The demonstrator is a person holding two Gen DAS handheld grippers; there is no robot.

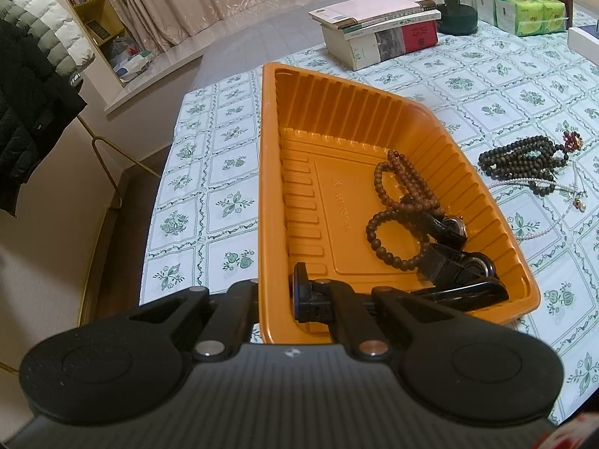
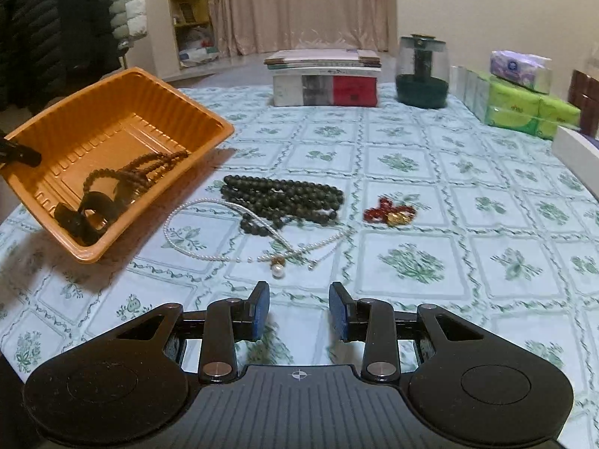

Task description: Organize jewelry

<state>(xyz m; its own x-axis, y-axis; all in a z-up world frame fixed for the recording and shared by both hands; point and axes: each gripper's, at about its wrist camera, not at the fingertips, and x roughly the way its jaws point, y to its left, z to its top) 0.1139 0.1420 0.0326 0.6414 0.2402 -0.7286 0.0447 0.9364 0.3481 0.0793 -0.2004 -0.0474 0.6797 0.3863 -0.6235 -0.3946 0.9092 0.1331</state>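
Jewelry left on the desk (image 2: 430, 142), nearest first: pearl necklace (image 2: 209, 220), dark beads (image 2: 284, 196), red charm (image 2: 389, 214); the right gripper (image 2: 298, 308), jaws parted and empty, should pinch the pearls, while the left gripper (image 1: 275, 295) clamps the orange tray (image 2: 209, 127) tilted.

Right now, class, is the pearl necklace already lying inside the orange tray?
No: the pearl necklace lies on the tablecloth beside the orange tray, overlapping the dark green bead strand.

One tray (image 2: 209, 119); three books (image 2: 325, 75); two watches (image 1: 460, 262).
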